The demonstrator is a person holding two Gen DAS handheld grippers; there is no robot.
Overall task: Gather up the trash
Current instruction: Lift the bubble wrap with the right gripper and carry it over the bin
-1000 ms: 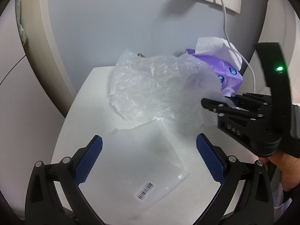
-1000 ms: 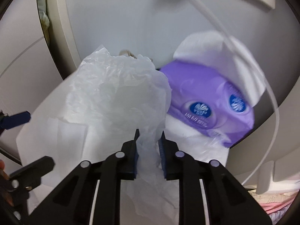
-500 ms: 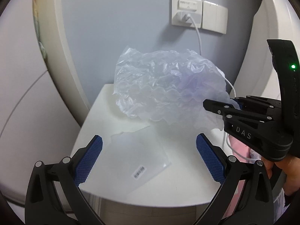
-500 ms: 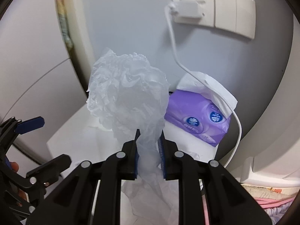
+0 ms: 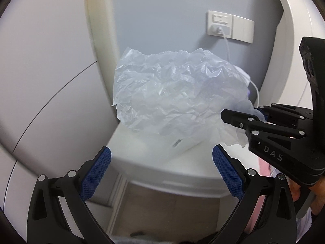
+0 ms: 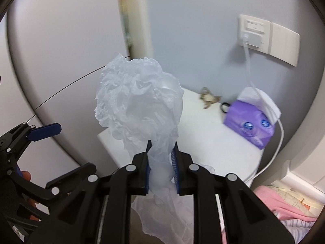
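Note:
My right gripper (image 6: 161, 145) is shut on a crumpled clear plastic bag (image 6: 140, 105) and holds it in the air above the white bedside table (image 6: 213, 138). The bag (image 5: 178, 95) and the right gripper (image 5: 243, 118) also show in the left wrist view. A flat clear plastic packet with a barcode label (image 5: 176, 144) lies on the table (image 5: 182, 166), partly hidden behind the bag. My left gripper (image 5: 161, 162) is open and empty, below and in front of the bag, near the table's front edge.
A purple tissue pack (image 6: 249, 124) with a white tissue sticking out lies at the table's back right. A small tan object (image 6: 209, 99) sits by the wall. A white cable (image 6: 278, 138) hangs from the wall socket (image 6: 251, 34). Pink bedding (image 6: 284, 205) lies to the right.
My right gripper has lifted the crumpled bag up off the table and pulled back. Both cameras have moved away, so the table looks smaller and lower. The left gripper stays open.

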